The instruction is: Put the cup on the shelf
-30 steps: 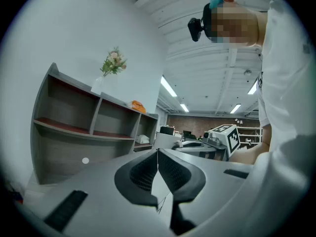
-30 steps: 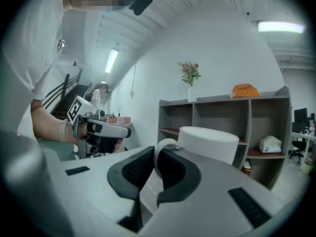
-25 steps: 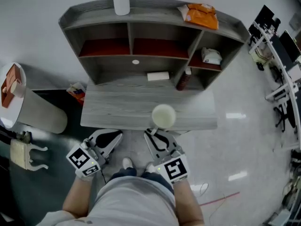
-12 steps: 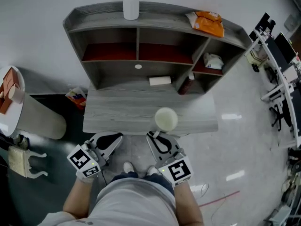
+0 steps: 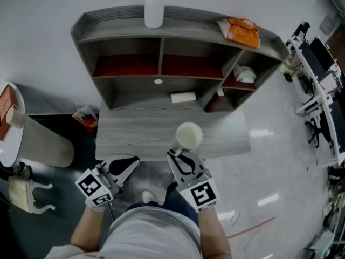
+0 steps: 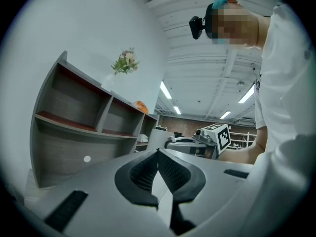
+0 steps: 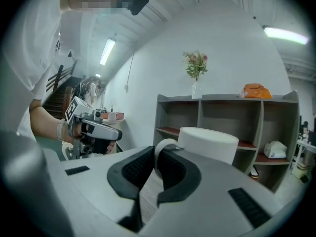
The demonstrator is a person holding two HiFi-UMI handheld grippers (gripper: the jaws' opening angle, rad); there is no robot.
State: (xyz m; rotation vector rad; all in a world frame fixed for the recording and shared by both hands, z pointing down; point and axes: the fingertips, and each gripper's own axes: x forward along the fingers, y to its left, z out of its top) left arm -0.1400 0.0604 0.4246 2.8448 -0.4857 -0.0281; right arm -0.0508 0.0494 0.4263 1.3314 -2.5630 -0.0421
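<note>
A pale round cup (image 5: 188, 135) sits over the front edge of the grey desk (image 5: 135, 128), below the grey shelf unit (image 5: 161, 58). My right gripper (image 5: 176, 156) is shut on the cup's handle (image 7: 160, 149); in the right gripper view the cup (image 7: 207, 142) shows just beyond the jaws. Whether the cup rests on the desk or hangs just above it I cannot tell. My left gripper (image 5: 123, 165) is held off the desk's front left, shut and empty; its pads meet in the left gripper view (image 6: 158, 158).
On the shelf top stand a white vase (image 5: 154, 12) with flowers and an orange bag (image 5: 240, 30). A white box (image 5: 183, 97) and a brown bottle (image 5: 213, 100) sit at the desk's back. A round white table (image 5: 13, 139) is at the left, desks with monitors (image 5: 318, 74) at the right.
The head view has shifted a little, so the shelf sits slightly lower in frame. The cup and both grippers keep about the same places; the right grip on the handle holds.
</note>
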